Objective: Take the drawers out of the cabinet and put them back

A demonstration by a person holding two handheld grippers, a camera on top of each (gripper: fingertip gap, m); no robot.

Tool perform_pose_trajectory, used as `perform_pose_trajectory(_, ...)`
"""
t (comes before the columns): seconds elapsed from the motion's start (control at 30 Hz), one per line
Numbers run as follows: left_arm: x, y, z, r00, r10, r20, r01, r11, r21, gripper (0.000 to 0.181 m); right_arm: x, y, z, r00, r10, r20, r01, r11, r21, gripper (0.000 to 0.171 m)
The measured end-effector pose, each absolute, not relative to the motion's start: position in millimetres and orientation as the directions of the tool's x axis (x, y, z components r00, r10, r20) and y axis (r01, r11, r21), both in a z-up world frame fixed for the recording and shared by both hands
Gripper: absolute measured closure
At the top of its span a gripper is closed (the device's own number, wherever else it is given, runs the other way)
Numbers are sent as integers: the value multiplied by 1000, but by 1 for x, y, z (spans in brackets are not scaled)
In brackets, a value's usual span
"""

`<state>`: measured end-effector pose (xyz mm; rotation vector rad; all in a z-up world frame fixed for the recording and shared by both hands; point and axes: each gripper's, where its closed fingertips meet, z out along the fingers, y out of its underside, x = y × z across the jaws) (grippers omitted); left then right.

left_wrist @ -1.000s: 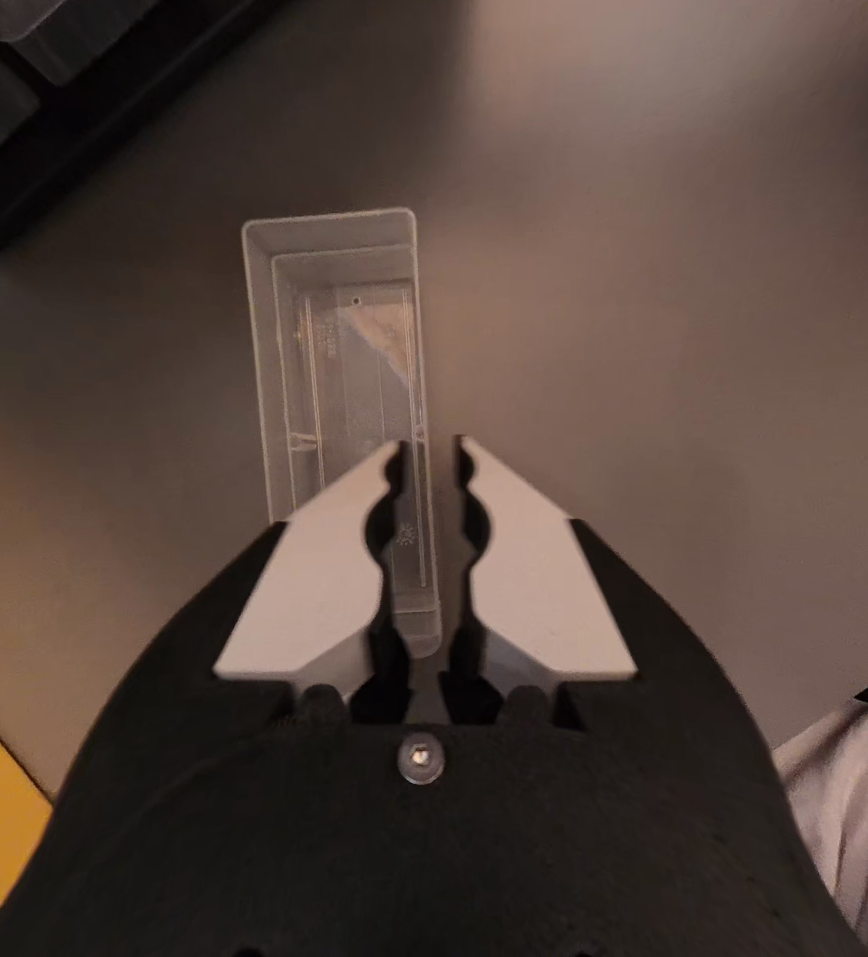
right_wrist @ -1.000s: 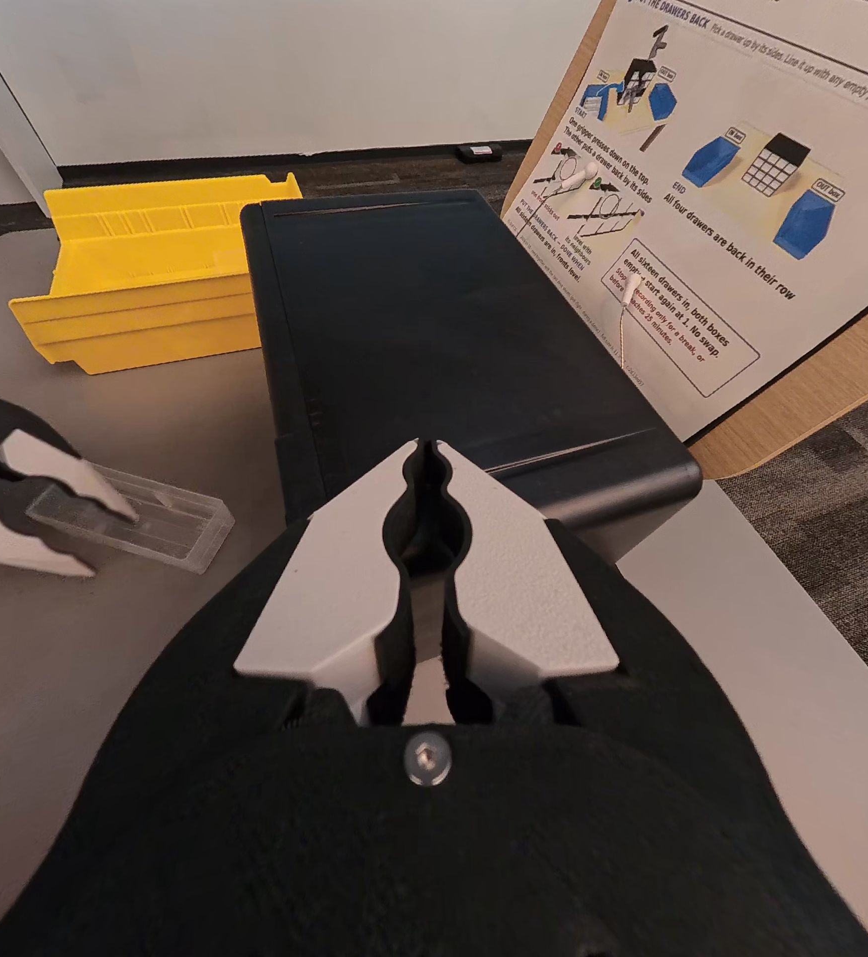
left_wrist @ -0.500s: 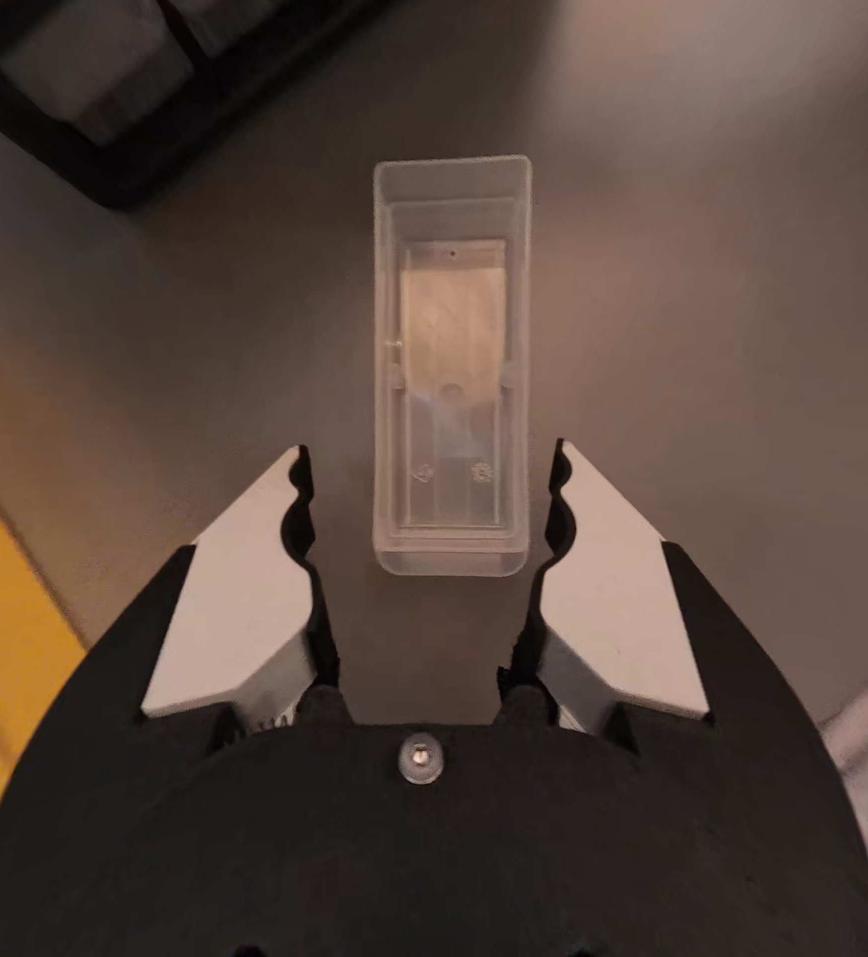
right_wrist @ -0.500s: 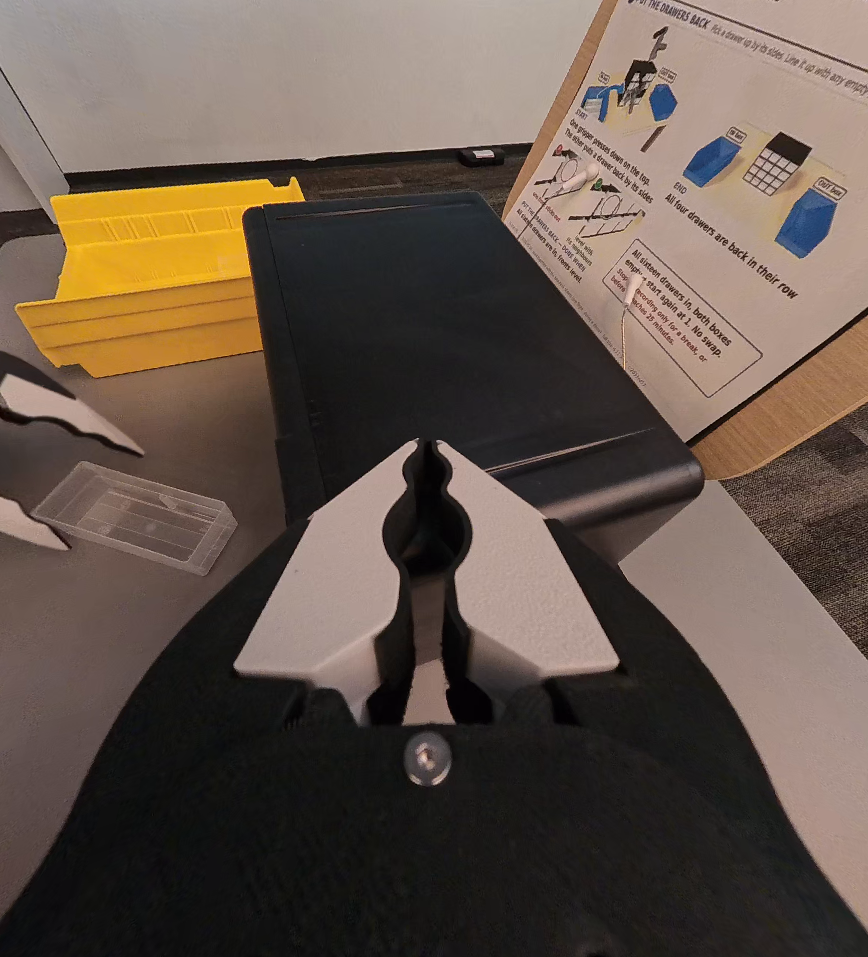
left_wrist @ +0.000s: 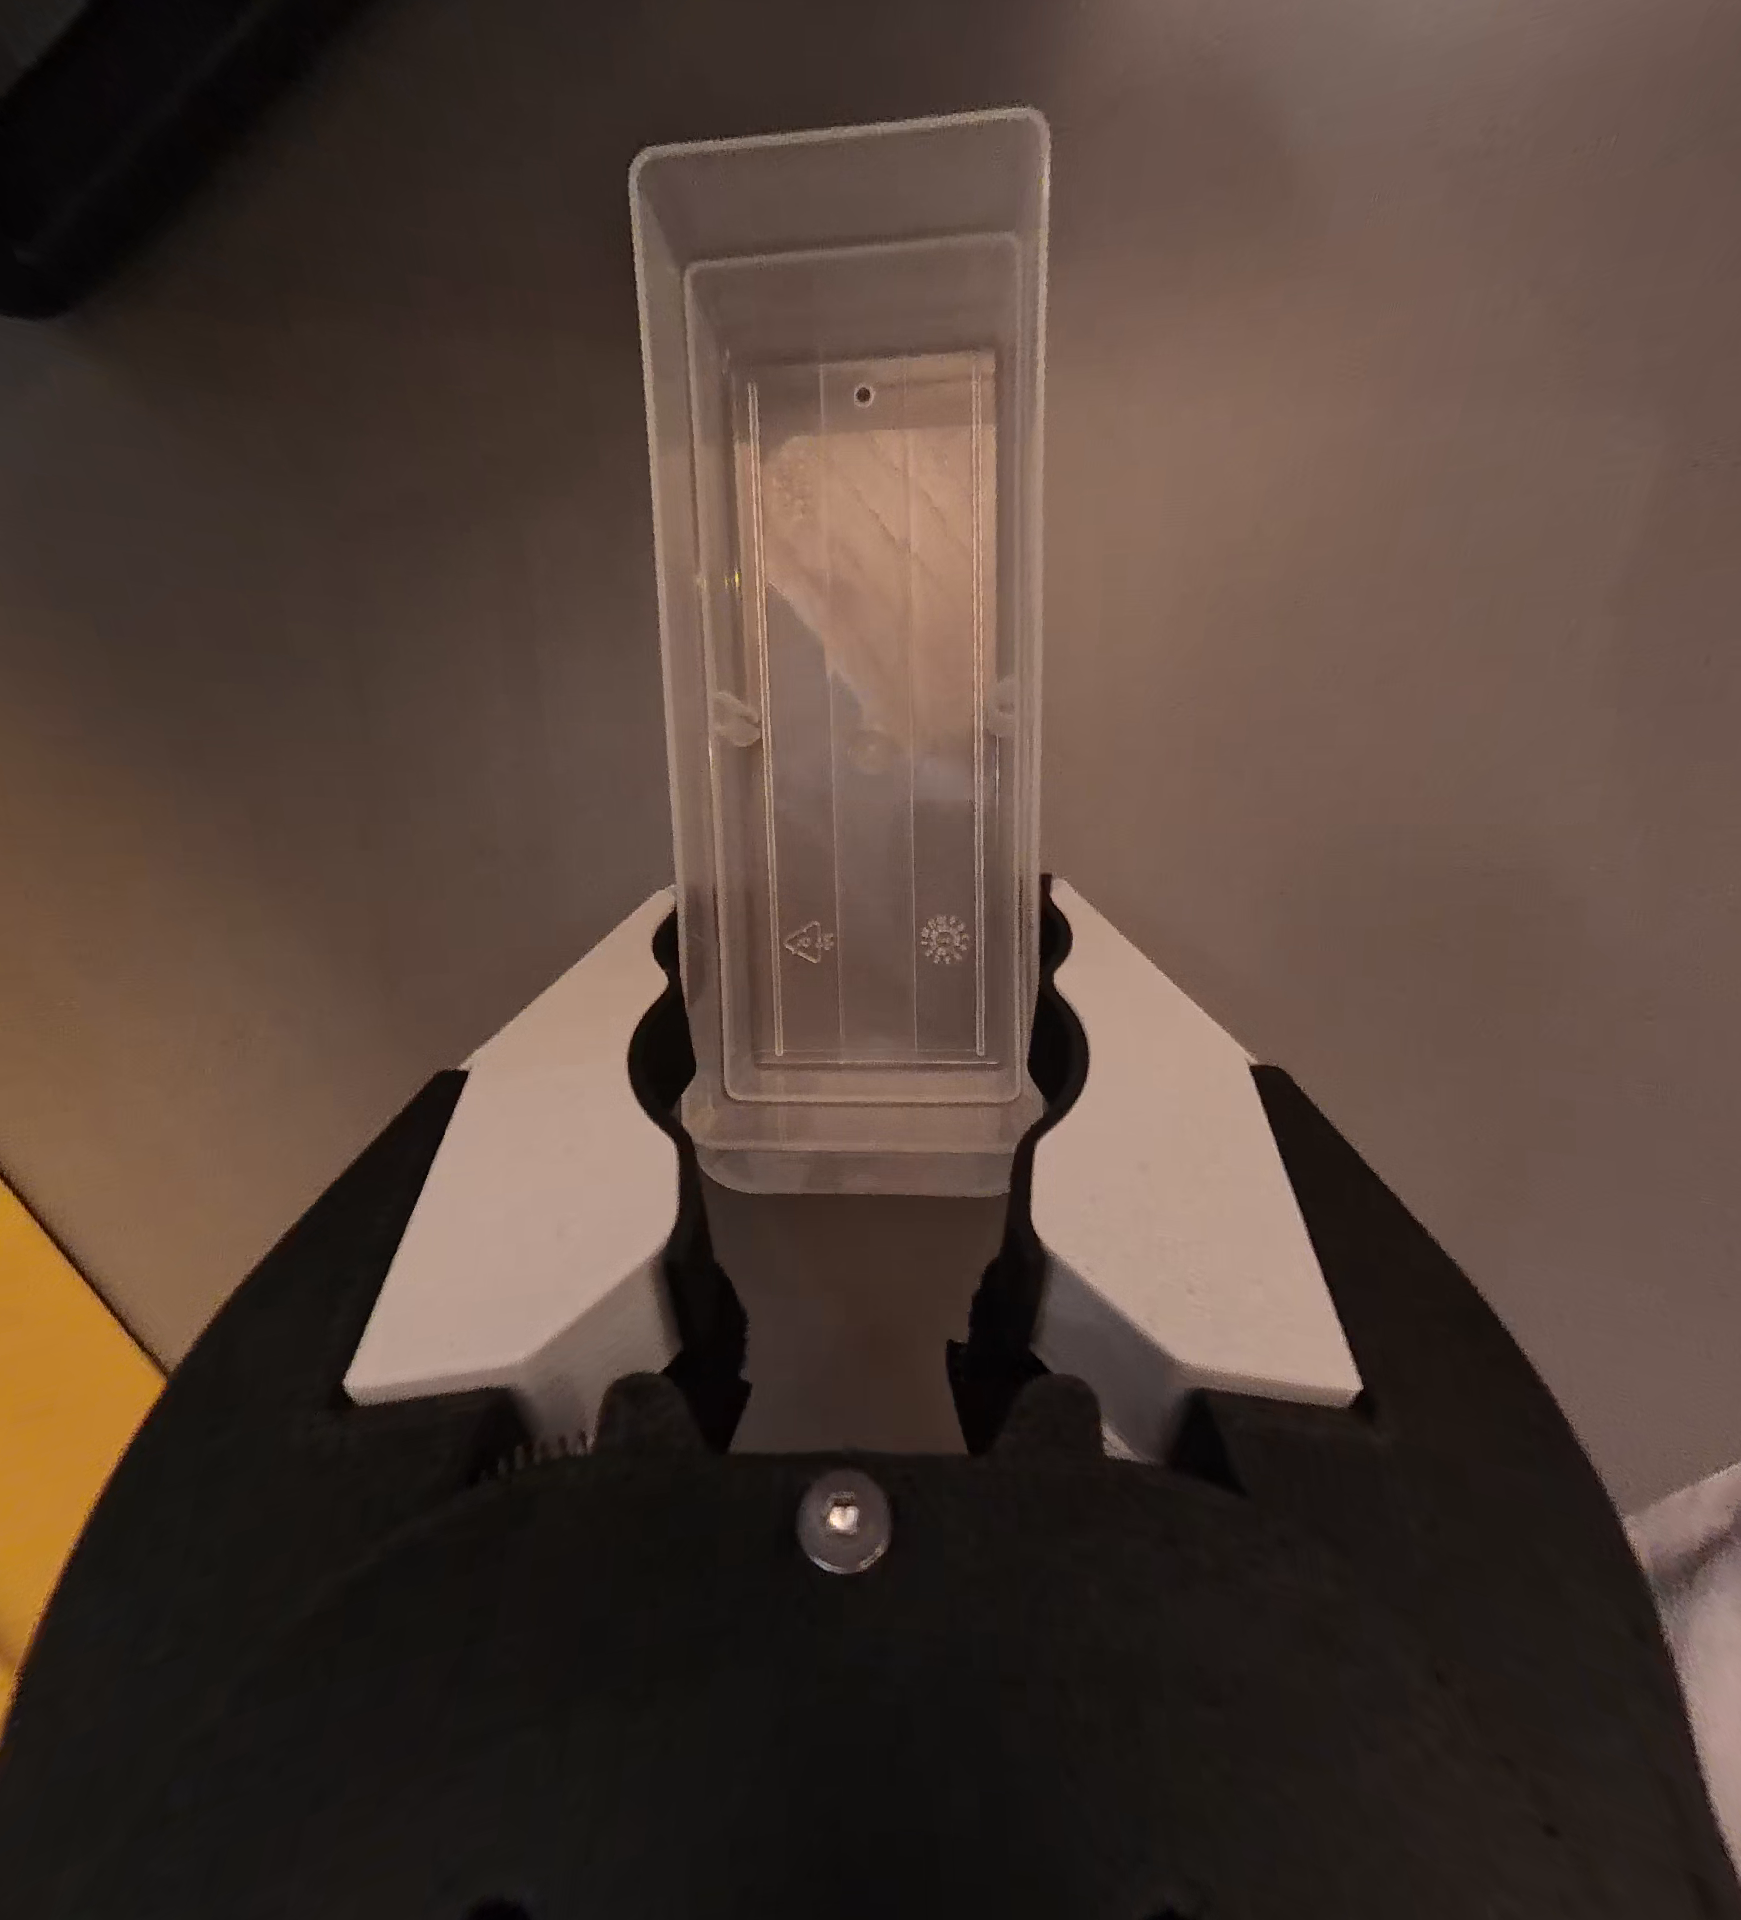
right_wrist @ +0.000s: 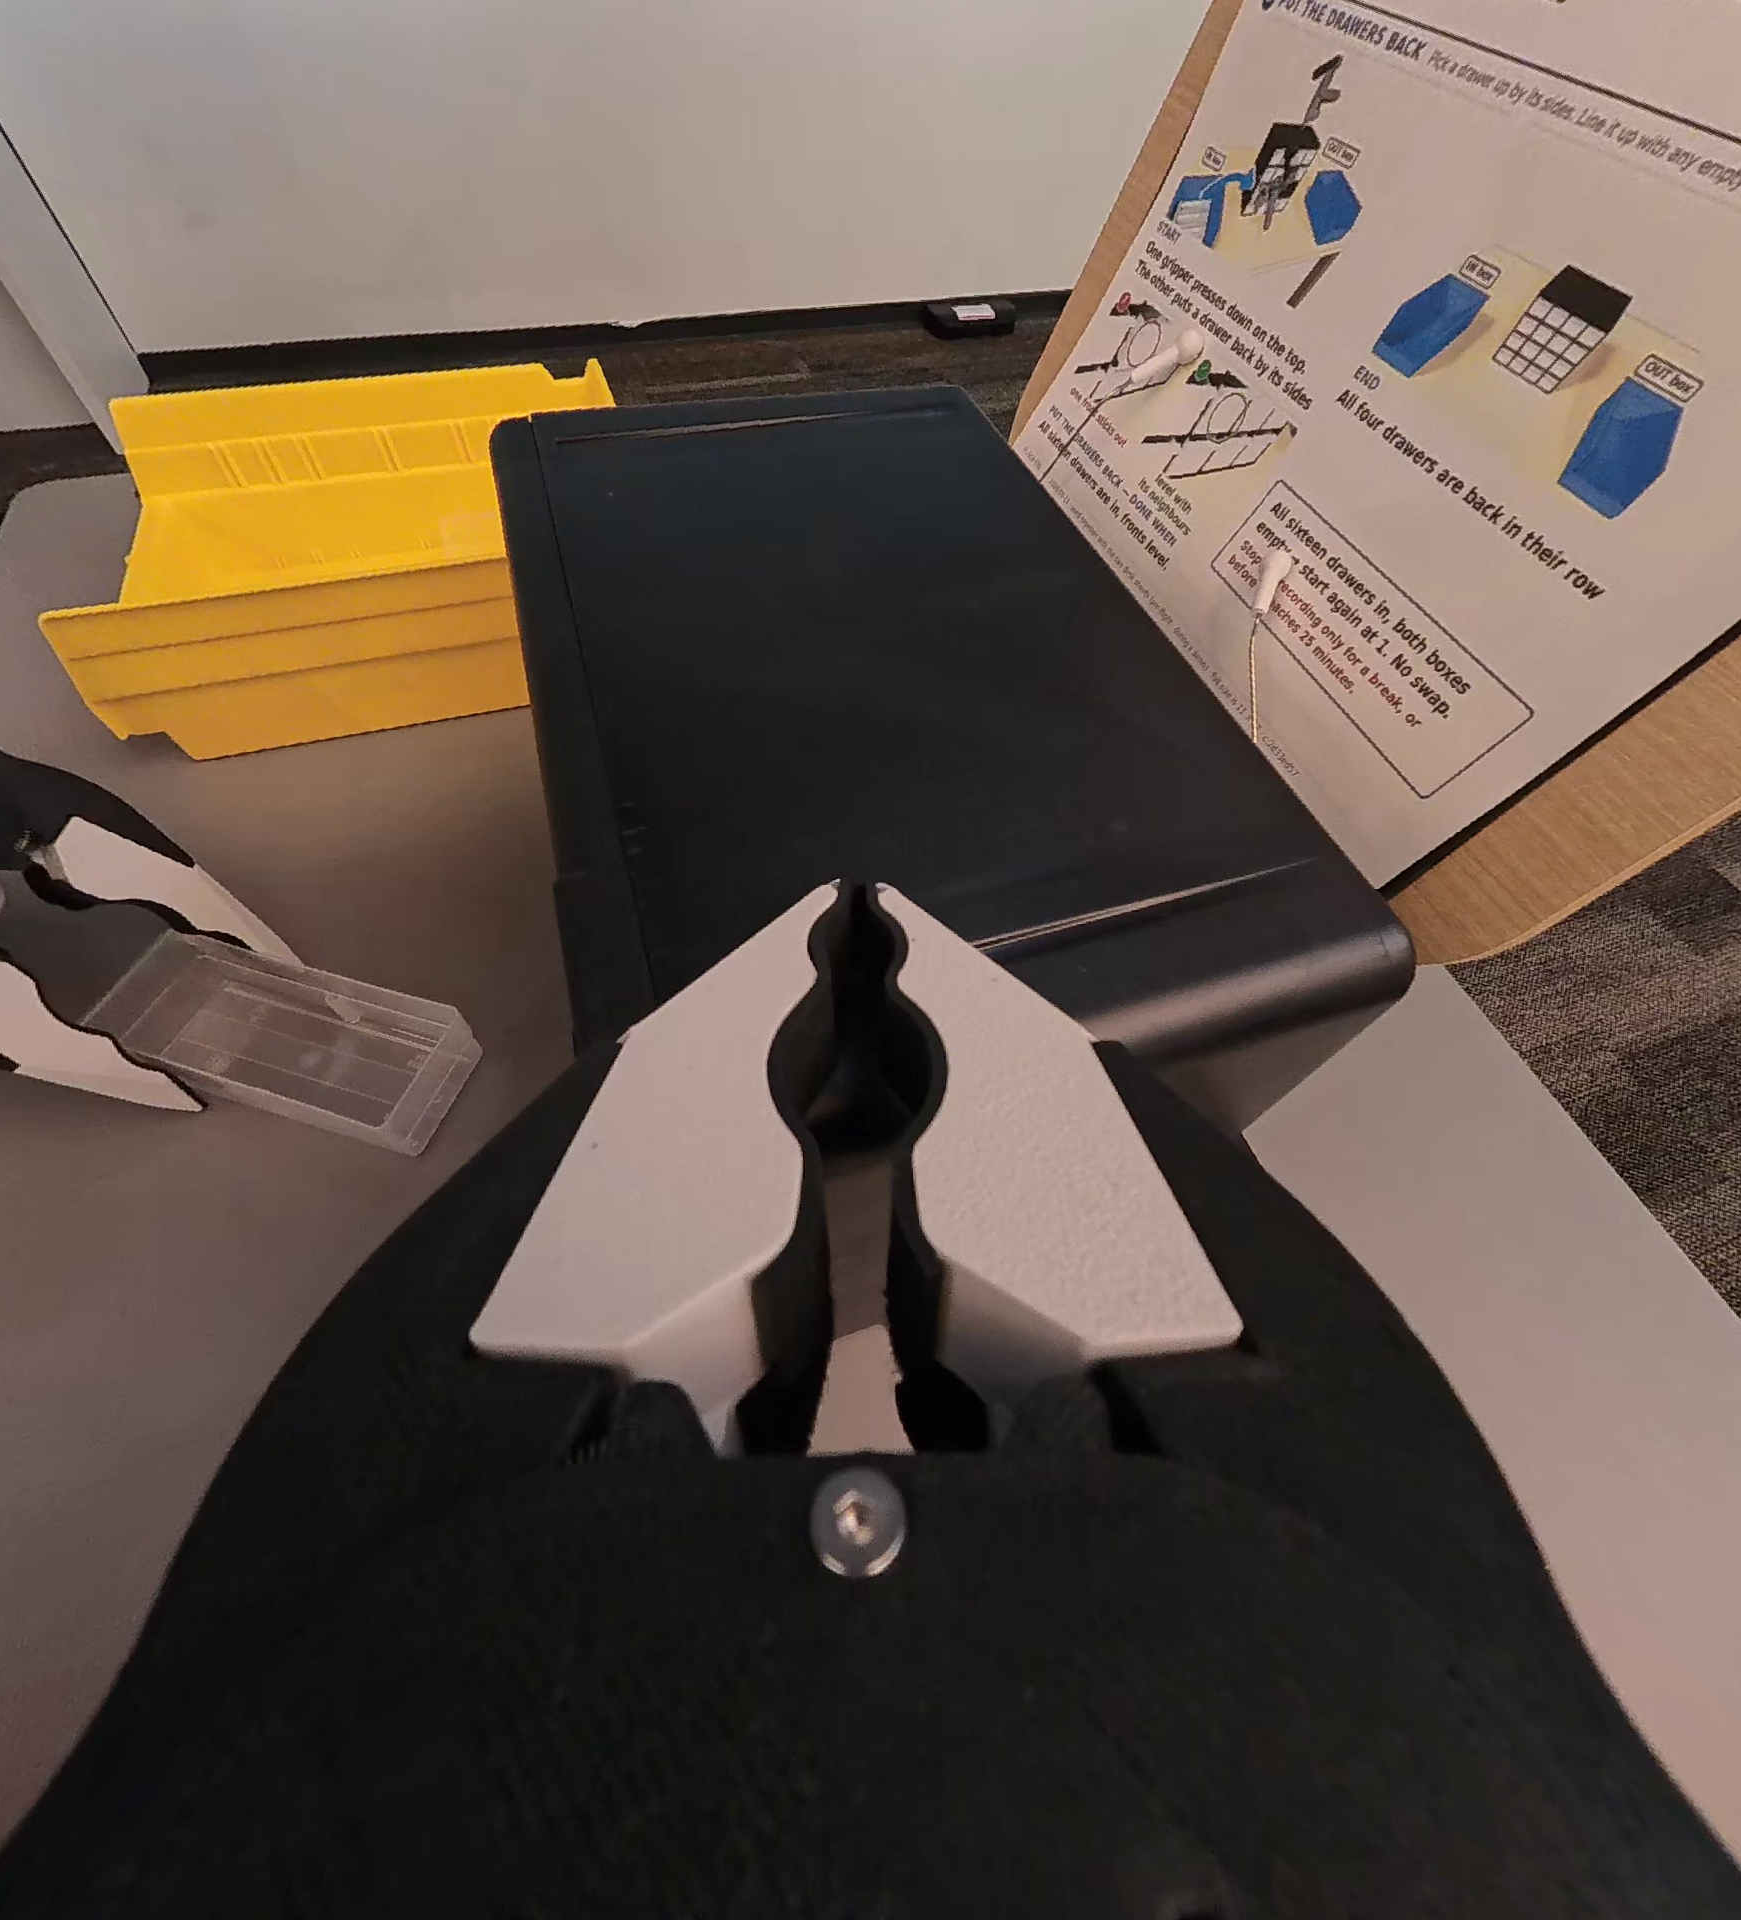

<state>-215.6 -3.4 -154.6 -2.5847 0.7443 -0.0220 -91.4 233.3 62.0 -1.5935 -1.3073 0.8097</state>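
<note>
**Clear drawer pinched at one end, with the cabinet slot yet to be found**

Nearest the lens in the left wrist view, the left gripper point(left_wrist: 855, 925) has its two white fingers point(left_wrist: 575, 1122) set against the long sides of a clear plastic drawer point(left_wrist: 850, 623), jaws held apart only by the drawer's width. The hold takes in just the near end; most of the drawer's length juts out ahead, unsupported. From the right wrist view the same drawer point(right_wrist: 294, 1039) appears low over the grey table point(right_wrist: 222, 1299), towards its left edge and near the black cabinet point(right_wrist: 897, 675) (whether its far end touches the surface cannot be told).

The right gripper point(right_wrist: 853, 891) sits fully closed on nothing, tips together, poised at the near edge of the cabinet's top, seemingly placed to steady it. Beyond, a yellow bin point(right_wrist: 326, 582) stands towards the table's far left corner, and an instruction board point(right_wrist: 1468, 364) leans at the right edge.

The risks, judged from this hold: smooth, hard plastic gripped so far from its middle could pivot or droop between the fingers once carried, and a tilted drawer would likely catch on the slot's edge instead of sliding in. Squeezing harder might bow the thin walls and pop it loose. If the cabinet is not pressed down firmly when the drawer goes in, the push could shove the whole cabinet back across the table. The cabinet's open front shows only as a dark corner in the left wrist view, so alignment would start nearly blind.
</note>
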Motion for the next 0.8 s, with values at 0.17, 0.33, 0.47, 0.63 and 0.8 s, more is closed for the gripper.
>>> perform_pose_trajectory(0.17,-216,-4,-156,851,-514,-108,-512,-764,-392,118,-91,233,62,230,972,54,389,-41,-920,171)
perform_pose_trajectory(0.33,-215,-4,-156,840,-531,-112,-529,-754,-389,119,-91,233,62,230,972,53,388,-42,-921,171)
perform_pose_trajectory(0.47,-210,0,-151,855,-515,-68,-492,-761,-423,120,-91,233,62,229,972,54,388,-41,-921,171)
perform_pose_trajectory(0.63,-216,8,-143,916,-401,23,-356,-835,-420,120,-91,233,62,230,972,56,390,-39,-920,171)
perform_pose_trajectory(0.8,-215,25,-120,951,-302,72,-238,-859,-453,120,-91,233,62,231,971,62,393,-35,-919,171)
